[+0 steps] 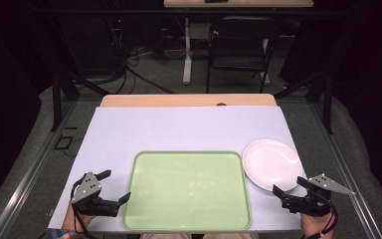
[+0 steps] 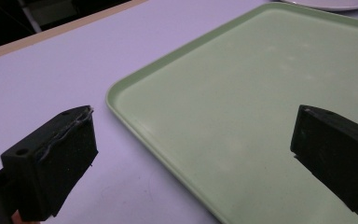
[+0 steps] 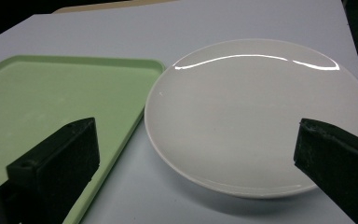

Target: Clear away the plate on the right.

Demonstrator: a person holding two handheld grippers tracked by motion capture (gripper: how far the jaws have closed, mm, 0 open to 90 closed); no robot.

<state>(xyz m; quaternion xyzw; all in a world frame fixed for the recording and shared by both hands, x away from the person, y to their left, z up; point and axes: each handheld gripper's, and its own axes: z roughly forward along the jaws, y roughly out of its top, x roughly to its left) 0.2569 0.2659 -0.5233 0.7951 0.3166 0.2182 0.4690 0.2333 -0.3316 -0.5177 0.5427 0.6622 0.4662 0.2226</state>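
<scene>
A light green tray [image 1: 186, 189] lies empty at the table's front middle. Just right of it is a white plate [image 1: 271, 164], empty too and close beside the tray's right rim. My left gripper [image 1: 117, 184] is open at the tray's left edge, its jaws either side of the rim near the far left corner [image 2: 121, 93]; nothing is gripped between them [image 2: 193, 121]. At the plate's near edge my right gripper [image 1: 288, 184] is also open. Its jaws frame the plate [image 3: 261, 107] without touching it, and the tray's corner [image 3: 60, 98] lies to the left.
A pale lavender mat [image 1: 179, 124] covers the table, with a wooden strip [image 1: 189, 100] at the far edge. Beyond stand a black folding chair [image 1: 238, 45] and a desk leg [image 1: 187, 50]. Metal frame rails [image 1: 35, 164] run along both sides.
</scene>
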